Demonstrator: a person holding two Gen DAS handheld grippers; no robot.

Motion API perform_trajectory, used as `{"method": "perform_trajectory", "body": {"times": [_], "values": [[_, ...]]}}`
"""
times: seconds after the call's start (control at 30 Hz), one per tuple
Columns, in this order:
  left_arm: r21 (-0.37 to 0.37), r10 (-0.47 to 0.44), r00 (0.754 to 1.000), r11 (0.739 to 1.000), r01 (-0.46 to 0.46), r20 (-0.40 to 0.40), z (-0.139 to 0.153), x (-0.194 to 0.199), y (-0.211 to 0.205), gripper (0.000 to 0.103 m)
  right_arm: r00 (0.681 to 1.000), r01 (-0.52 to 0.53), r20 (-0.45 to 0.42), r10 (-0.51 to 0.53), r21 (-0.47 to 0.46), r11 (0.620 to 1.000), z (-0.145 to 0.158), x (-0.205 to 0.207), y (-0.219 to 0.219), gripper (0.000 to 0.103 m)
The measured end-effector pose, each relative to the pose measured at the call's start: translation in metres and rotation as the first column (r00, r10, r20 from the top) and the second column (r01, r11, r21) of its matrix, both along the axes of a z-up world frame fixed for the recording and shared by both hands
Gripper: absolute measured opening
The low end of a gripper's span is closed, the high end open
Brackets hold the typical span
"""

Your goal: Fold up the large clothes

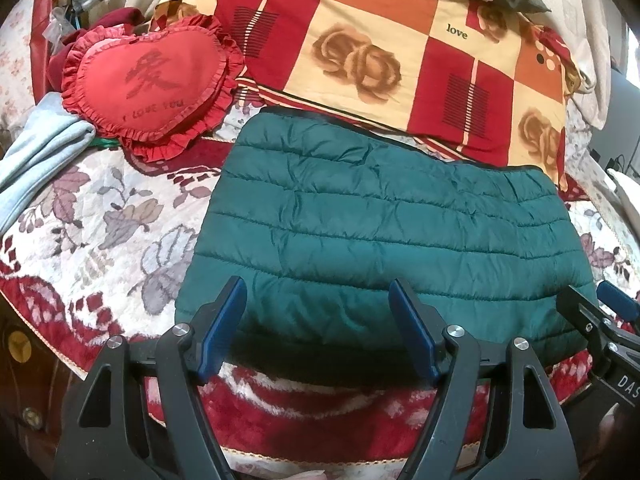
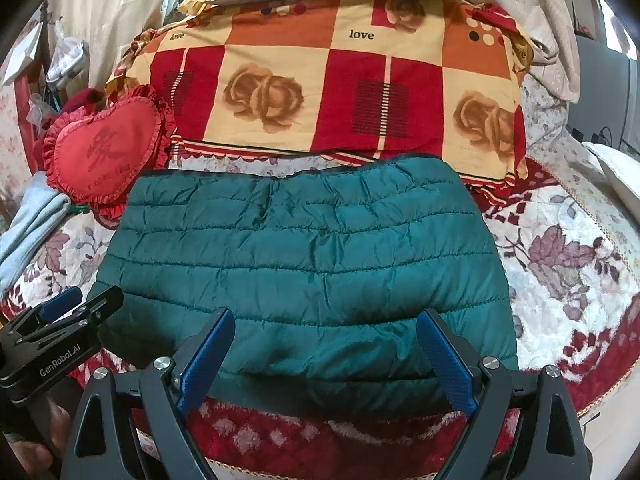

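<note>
On the floral bedspread, a folded green quilted jacket is lying flat, its far edge close to the checked pillow. Both grippers are hovering at its near edge: the left gripper and the right gripper are holding their fingers spread wide, gripping nothing. Judging by the puffy channels and sheen, the fabric is likely light, soft, springy and slippery. Grasping is advised at the near corners, pinching all layers together so the fold is not slipping apart.
</note>
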State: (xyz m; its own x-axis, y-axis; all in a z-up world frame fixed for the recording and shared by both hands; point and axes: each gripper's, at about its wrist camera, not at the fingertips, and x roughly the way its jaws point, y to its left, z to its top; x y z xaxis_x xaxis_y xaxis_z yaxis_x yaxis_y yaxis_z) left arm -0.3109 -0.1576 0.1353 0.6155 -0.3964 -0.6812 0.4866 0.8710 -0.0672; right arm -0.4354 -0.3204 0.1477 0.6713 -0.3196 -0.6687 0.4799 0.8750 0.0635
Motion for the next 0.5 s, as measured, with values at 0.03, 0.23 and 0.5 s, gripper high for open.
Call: {"method": "perform_trajectory", "body": {"times": [0.03,0.23,0.5], "values": [[0.002,0.0,1.0,1.0,0.0,0.003,0.0,0.001,-0.001,0.074,1.0,-0.001,-0.002,0.001,-0.001,1.0,0.0,0.001,-0.001,0.091],[0.0,-0.001,1.0,1.0,0.001,-0.002,-0.001,0.006,-0.004,0.074,1.0,-0.008,-0.004,0.008,-0.007,1.0,0.0,0.008,-0.001,0.091],[0.007,0.001,1.0,1.0,-0.001,-0.008,-0.005,0.011,-0.007,0.074,1.0,-0.011,-0.017,0.011,0.008,1.0,-0.007,0.014,-0.002,0.091]]}}
